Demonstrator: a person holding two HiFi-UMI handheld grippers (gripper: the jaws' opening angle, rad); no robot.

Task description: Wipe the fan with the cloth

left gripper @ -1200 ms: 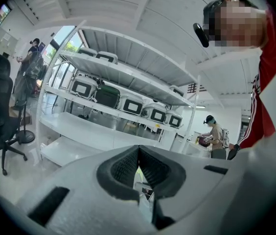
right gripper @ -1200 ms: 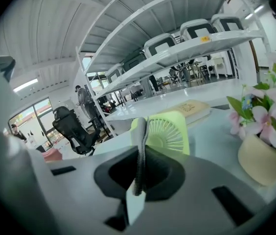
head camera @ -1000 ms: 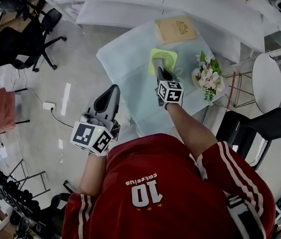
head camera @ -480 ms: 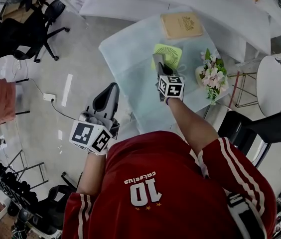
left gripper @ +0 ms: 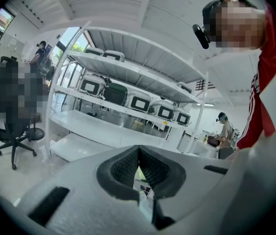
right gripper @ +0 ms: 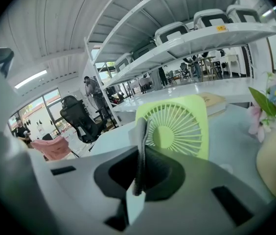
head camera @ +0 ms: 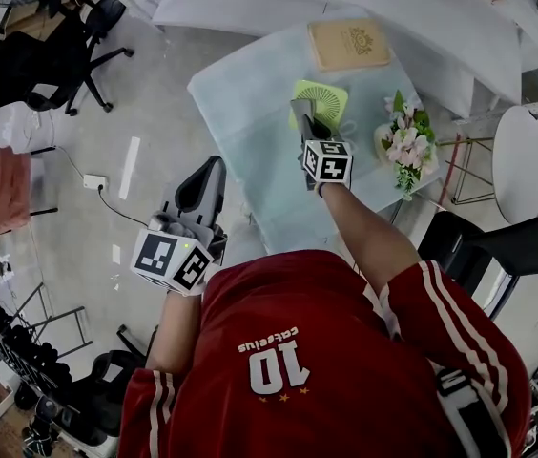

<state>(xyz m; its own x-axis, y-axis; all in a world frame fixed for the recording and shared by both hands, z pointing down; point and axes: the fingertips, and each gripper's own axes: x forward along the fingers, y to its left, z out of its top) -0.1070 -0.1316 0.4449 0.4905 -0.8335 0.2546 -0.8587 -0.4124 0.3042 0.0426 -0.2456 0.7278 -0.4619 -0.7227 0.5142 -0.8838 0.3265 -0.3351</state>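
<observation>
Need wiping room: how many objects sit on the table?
3: the green fan in the middle, the tan book at the far end, the flowers at the right edge. The right claw may hide more.

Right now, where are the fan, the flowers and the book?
fan (head camera: 328, 97), head view, its green front grille.
flowers (head camera: 404, 143), head view, the pink blossoms.
book (head camera: 349, 44), head view, middle of its tan cover.

Bright, even overhead light; shadows soft. Both gripper views bend strongly at edges, corners black. Foreground slightly soft.
</observation>
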